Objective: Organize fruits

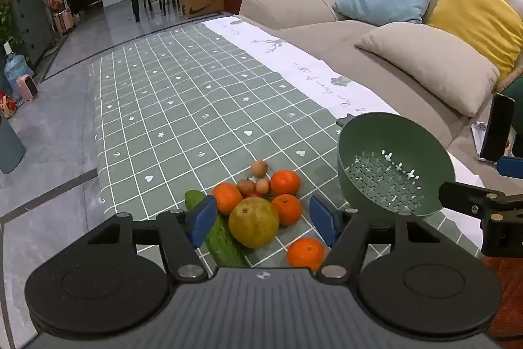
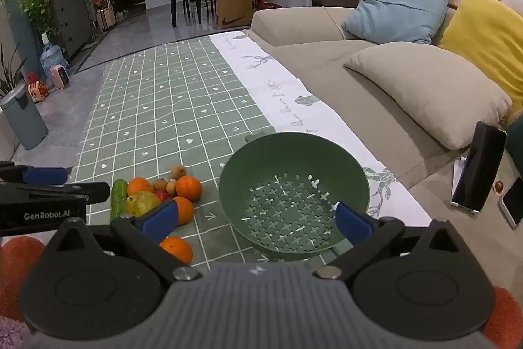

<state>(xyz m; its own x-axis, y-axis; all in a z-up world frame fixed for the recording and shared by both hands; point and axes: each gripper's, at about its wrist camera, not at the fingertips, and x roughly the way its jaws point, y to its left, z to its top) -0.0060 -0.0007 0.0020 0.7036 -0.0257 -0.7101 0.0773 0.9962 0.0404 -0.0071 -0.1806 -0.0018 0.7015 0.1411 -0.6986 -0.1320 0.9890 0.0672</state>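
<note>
Fruit pile (image 1: pixel 258 205) on the green checked tabletop (image 1: pixel 170 120): oranges, a big yellow-green pear (image 1: pixel 253 222), small brown fruits, a cucumber (image 1: pixel 219 234) at its left edge. One orange (image 1: pixel 305 253) lies apart, nearer the cameras. Green colander (image 2: pixel 294 195) just right of the pile, nothing in it. Left claw (image 1: pixel 263 223) spread wide over the pile, holding nothing. Right claw (image 2: pixel 258 219) wide open before the colander, holding nothing.

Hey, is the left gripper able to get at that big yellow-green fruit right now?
Probably yes. The left gripper is open, and the big yellow-green fruit sits between its fingers, uncovered. The cucumber and oranges crowd its sides, so a clean grip may nudge them.
</note>
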